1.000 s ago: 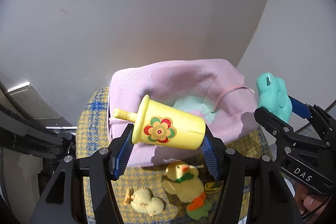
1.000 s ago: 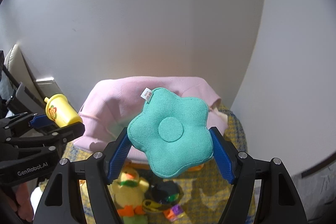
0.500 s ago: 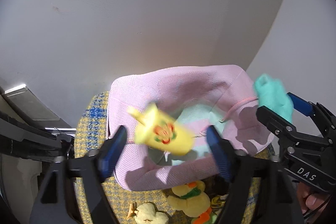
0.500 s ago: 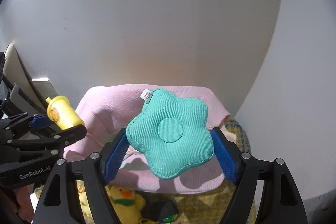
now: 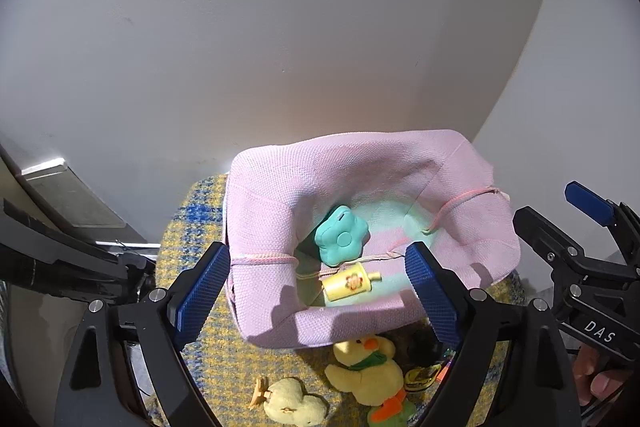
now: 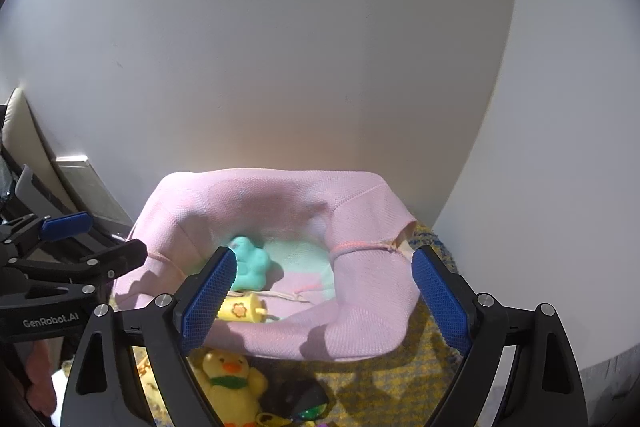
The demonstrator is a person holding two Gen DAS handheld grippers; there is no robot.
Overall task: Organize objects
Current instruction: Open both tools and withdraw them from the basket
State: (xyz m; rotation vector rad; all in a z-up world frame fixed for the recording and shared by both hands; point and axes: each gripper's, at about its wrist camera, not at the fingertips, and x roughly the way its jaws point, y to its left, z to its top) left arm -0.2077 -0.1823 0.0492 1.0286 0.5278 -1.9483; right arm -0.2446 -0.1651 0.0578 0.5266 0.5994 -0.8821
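Note:
A pink fabric basket (image 5: 460,163) stands on a yellow plaid cloth (image 5: 200,227); it also shows in the right wrist view (image 6: 360,323). Inside it lie a teal flower cushion (image 5: 341,241) (image 6: 250,263) and a yellow toy cup with a flower print (image 5: 350,282) (image 6: 240,309), on its side. My left gripper (image 5: 318,293) is open and empty above the basket's near rim. My right gripper (image 6: 324,297) is open and empty over the basket. Each gripper shows at the other view's edge.
On the cloth in front of the basket lie a yellow duck plush (image 5: 366,367) (image 6: 230,383), a pale plush (image 5: 290,403), a dark object (image 6: 298,397) and small bits. A white wall rises behind. A window frame (image 5: 68,199) is at left.
Both grippers have opened. The yellow cup dropped from the left gripper and the teal cushion from the right gripper into the basket. Both grippers moved forward over it.

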